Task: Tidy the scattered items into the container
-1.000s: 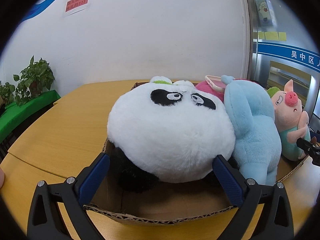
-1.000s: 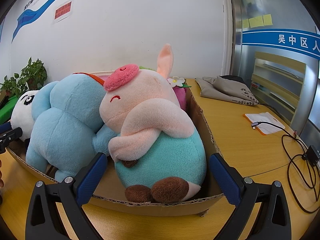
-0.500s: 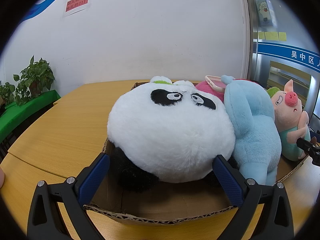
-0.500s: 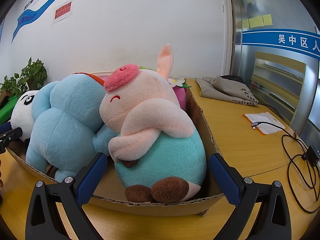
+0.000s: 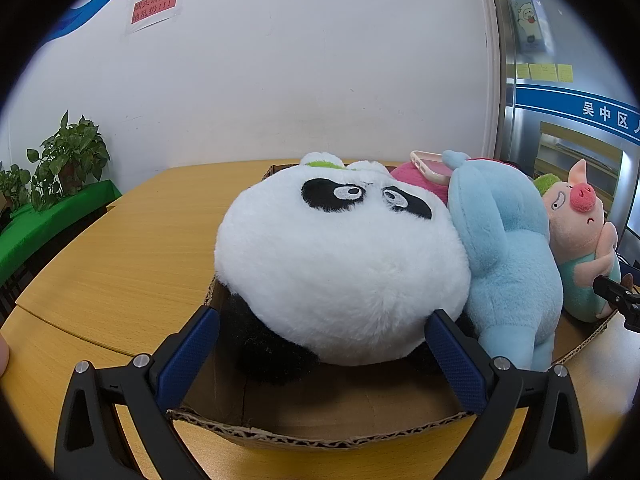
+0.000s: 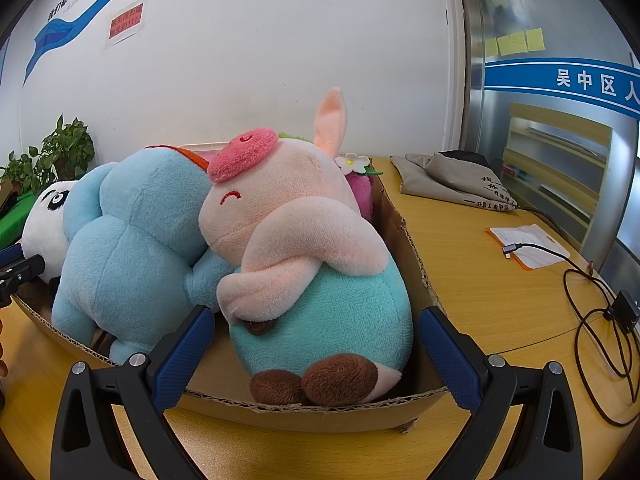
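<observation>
We see the cardboard box [image 5: 320, 438] on the wooden table [image 5: 120, 264], packed with toys: panda [image 5: 340, 272] at its left end, blue plush [image 5: 508, 256] pressed against it, pig [image 6: 316, 264] at the right end. A phone case [image 5: 430, 166] rests on top behind the panda. Our left tongs [image 5: 322, 354] are spread wide around the panda's base, gripping nothing. Right tongs [image 6: 316, 346] likewise agape around the pig. Cable [image 6: 592, 300] and folded bag [image 6: 456, 180] lie on the table right of the box.

surface: wooden table [image 6: 480, 264] | on it: cardboard box [image 6: 404, 240], grey bag [image 6: 456, 180], cable [image 6: 592, 304], possibly a pouch [image 6: 528, 246]
</observation>
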### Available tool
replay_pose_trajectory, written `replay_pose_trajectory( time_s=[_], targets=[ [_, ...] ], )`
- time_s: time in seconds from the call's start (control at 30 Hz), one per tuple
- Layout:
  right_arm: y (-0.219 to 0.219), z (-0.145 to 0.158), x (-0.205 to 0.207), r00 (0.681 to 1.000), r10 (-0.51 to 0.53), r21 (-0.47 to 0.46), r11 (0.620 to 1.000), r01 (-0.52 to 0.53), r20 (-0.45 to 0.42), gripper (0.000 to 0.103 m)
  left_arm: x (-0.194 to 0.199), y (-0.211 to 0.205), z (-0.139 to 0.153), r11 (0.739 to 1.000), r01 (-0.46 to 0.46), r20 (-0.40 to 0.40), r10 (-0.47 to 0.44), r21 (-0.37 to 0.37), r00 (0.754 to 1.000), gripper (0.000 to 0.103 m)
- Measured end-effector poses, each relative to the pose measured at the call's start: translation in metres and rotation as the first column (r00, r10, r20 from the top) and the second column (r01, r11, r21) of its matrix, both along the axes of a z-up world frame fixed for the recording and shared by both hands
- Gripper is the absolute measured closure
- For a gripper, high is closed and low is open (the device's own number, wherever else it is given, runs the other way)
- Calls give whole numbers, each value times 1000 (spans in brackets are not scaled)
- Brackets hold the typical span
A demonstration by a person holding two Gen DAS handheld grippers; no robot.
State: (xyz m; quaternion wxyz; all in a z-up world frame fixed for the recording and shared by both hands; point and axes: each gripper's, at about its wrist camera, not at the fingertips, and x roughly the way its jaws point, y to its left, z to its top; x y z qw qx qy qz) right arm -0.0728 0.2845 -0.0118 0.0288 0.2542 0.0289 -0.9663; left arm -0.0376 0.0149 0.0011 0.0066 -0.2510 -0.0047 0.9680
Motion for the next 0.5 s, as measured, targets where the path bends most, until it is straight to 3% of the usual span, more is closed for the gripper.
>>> replay_pose_trajectory(
  time_s=[0.5],
  targets=[
    [0, 0, 0, 1000, 0, 0, 1000, 0, 0, 0, 1, -1, -1, 1000, -7, 2, 7, -2, 1000, 1]
  ],
)
